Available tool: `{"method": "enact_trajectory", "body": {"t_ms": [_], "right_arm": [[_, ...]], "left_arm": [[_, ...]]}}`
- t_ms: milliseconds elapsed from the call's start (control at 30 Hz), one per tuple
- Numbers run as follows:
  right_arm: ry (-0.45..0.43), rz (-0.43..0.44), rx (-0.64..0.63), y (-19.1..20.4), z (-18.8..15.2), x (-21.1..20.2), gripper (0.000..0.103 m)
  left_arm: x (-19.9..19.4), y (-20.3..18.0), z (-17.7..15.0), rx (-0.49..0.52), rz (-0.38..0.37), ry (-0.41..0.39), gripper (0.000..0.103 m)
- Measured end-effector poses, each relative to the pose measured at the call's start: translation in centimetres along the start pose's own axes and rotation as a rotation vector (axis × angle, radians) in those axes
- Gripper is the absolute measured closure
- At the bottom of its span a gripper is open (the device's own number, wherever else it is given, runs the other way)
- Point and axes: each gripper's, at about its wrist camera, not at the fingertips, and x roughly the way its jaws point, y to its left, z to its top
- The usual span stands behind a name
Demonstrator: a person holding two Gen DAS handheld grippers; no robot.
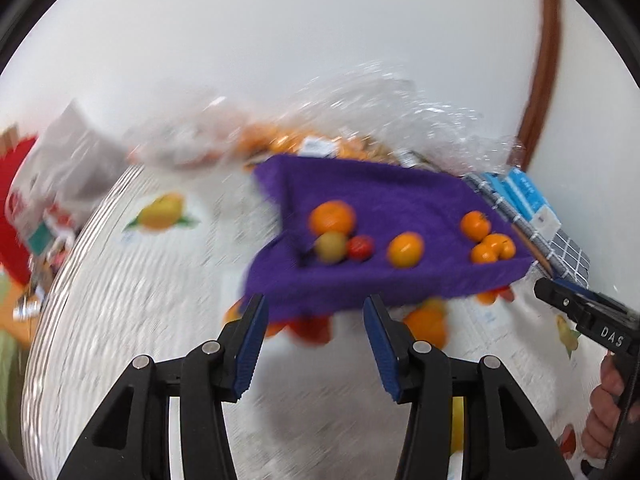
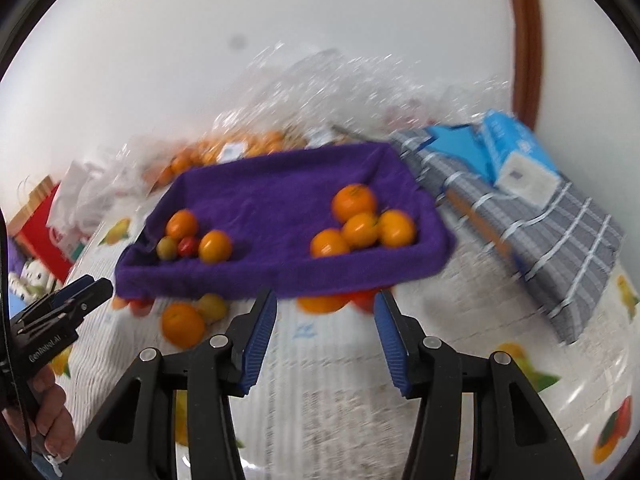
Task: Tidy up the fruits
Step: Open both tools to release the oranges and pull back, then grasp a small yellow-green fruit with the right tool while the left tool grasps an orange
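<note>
A purple cloth-lined tray [image 1: 400, 280] [image 2: 280, 276] holds several oranges [image 2: 354, 202], a green fruit [image 2: 167, 248] and a small red fruit [image 2: 188, 246]. Loose fruit lies on the table in front of it: an orange [image 2: 182, 325], a yellow-green fruit [image 2: 212, 306] and red ones partly hidden under the tray's front edge. My left gripper [image 1: 316, 344] is open and empty, just short of the tray's front. My right gripper [image 2: 324, 336] is open and empty, also just before the tray. Both views are motion-blurred.
A clear plastic bag of oranges [image 2: 224, 148] lies behind the tray. A grey checked cloth [image 2: 560, 240] with a blue box [image 2: 516, 156] lies to the right. A red bag [image 1: 16, 208] stands at the left. The tablecloth [image 2: 340, 400] has fruit prints.
</note>
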Motion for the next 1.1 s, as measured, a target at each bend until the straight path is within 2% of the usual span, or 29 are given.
{"method": "enact_trajectory", "body": {"t_ms": [200,300,433,633,800,1100], "right_arm": [[0.044,0.058,-0.064,3.4,-1.7,2.0,0.064],[0.053,0.073,-0.095,4.9,-1.8,2.9,0.070],[0.069,0.078,-0.109,5.8,-1.4,4.5,0.077],[0.107,0.155,-0.093,6.3,-1.0,6.1,0.077],[0.088,0.139,-0.143,7.4,-0.9,6.4,0.077],[0.131,0.208,-0.122,7.5,0.1,7.4,0.077]], "left_arm": [[0.6,3.7,-1.8,-0.081,0.011,0.028,0.056],[0.9,4.2,-2.2,-0.129,-0.019,0.042,0.056],[1.1,3.8,-2.5,-0.120,-0.029,0.050,0.056],[1.1,3.6,-2.5,-0.113,-0.033,0.048,0.056],[1.1,4.2,-2.3,-0.148,-0.044,0.047,0.056],[0.8,5.0,-2.2,-0.194,-0.053,0.029,0.056]]}}
